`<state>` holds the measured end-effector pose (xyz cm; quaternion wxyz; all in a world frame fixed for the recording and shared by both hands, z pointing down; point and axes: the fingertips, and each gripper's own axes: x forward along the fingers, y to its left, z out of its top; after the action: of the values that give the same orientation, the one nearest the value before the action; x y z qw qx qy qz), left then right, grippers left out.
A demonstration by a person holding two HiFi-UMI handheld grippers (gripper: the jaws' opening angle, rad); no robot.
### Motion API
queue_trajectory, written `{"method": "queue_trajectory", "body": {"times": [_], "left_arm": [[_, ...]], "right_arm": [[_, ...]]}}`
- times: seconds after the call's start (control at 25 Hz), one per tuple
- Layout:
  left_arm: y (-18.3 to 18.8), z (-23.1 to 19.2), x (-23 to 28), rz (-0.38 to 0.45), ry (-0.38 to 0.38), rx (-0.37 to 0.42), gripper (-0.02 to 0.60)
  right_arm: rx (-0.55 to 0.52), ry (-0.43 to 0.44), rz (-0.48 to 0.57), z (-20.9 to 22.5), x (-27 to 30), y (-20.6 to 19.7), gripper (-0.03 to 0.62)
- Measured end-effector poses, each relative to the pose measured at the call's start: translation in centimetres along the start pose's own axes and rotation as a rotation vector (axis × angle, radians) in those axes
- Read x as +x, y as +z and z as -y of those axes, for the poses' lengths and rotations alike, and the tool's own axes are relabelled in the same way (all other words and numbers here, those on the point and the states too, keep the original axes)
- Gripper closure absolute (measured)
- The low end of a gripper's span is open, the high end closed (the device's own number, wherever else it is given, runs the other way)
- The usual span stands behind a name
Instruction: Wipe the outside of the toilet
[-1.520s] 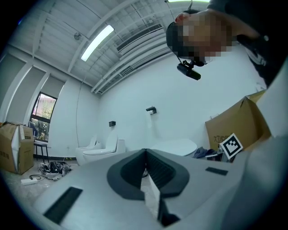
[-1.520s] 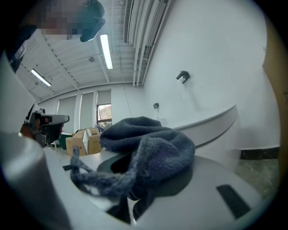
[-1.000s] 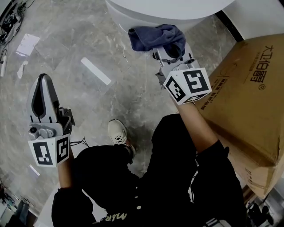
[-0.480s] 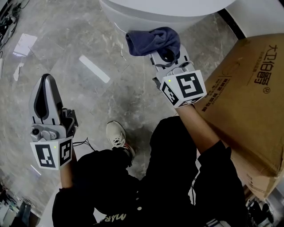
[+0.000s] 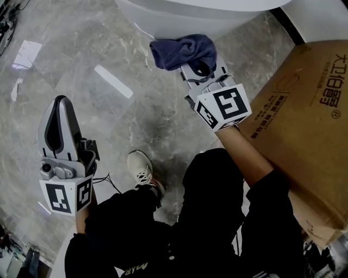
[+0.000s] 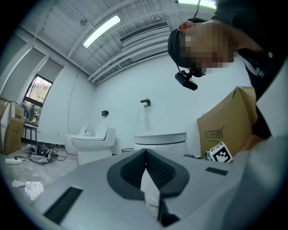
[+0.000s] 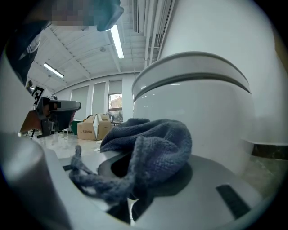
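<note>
Jaws of the right gripper (image 5: 194,65) pinch a blue cloth (image 5: 182,50) just beside the toilet (image 5: 179,15) base. Left gripper (image 5: 58,104) jaws are pressed together, empty, above the floor (image 5: 81,49).

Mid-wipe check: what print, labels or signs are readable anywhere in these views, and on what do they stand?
"大卫伯爵" with an ® mark: printed on the cardboard box; the same four characters read on it in the left gripper view.
Pale lettering on the person's dark clothing: partly cut off, unreadable.
Marker cubes: black and white square patterns only, no words.
</note>
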<state>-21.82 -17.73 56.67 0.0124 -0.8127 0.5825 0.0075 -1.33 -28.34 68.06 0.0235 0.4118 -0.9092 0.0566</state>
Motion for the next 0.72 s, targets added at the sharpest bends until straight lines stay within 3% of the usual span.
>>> {"method": "queue_trajectory", "body": {"times": [0.72], "left_arm": [[-3.9,2.2,-0.2,-0.044,-0.069,-0.056,0.571]], "right_arm": [[0.212,-0.025,-0.151,2.1,1.5,-10.6,0.496]]}}
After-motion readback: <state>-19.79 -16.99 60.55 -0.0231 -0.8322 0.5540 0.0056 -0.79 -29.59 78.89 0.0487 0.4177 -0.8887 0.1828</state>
